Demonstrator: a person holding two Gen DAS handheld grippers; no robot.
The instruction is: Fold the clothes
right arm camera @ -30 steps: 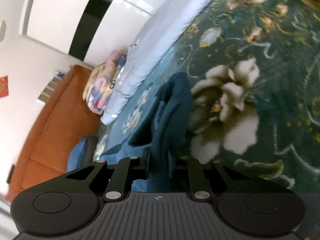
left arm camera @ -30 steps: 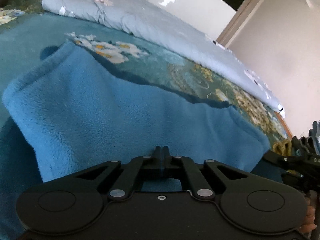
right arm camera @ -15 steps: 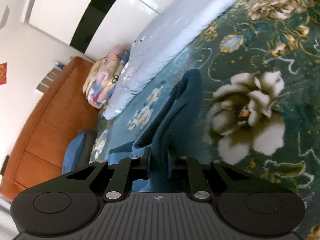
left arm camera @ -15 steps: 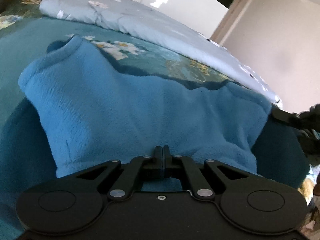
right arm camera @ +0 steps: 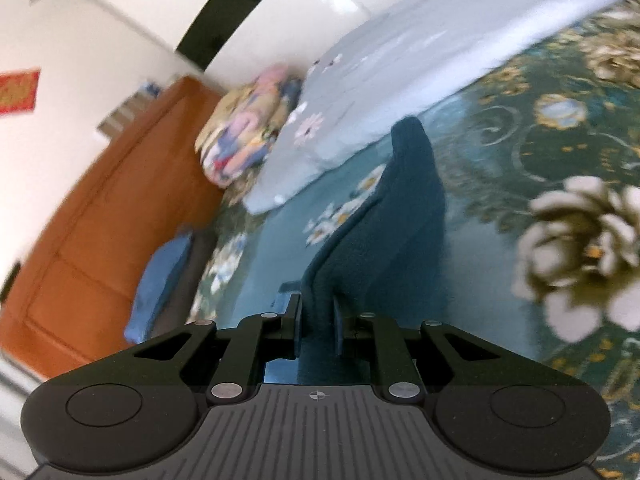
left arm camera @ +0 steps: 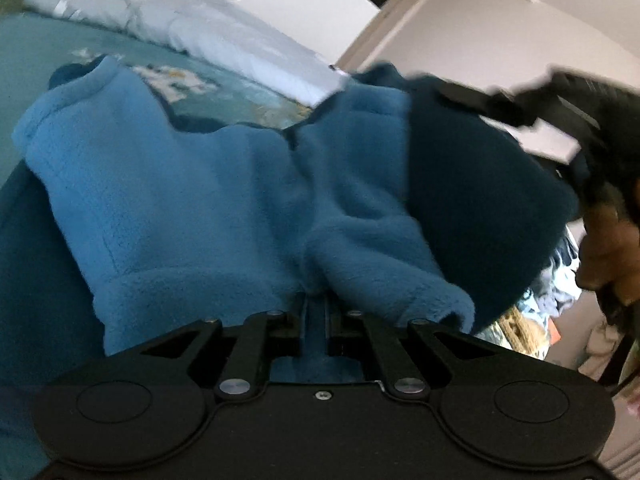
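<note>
Left wrist view: a blue fleece garment point(left arm camera: 208, 208) hangs above the bed point(left arm camera: 36, 52), pinched in the closed left hand-held gripper point(left arm camera: 316, 312) and right hand-held gripper point(right arm camera: 316, 316). Keeping both grips level should give a straight fold.

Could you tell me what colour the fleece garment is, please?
Blue fleece garment, clearest in the left wrist view.

My left gripper point(left arm camera: 315, 312) is clamped on the fleece point(left arm camera: 192, 200), which bunches up off the bed point(left arm camera: 48, 44). At the right edge, my right gripper point(left arm camera: 472, 98) lifts its far corner, blurred.
</note>
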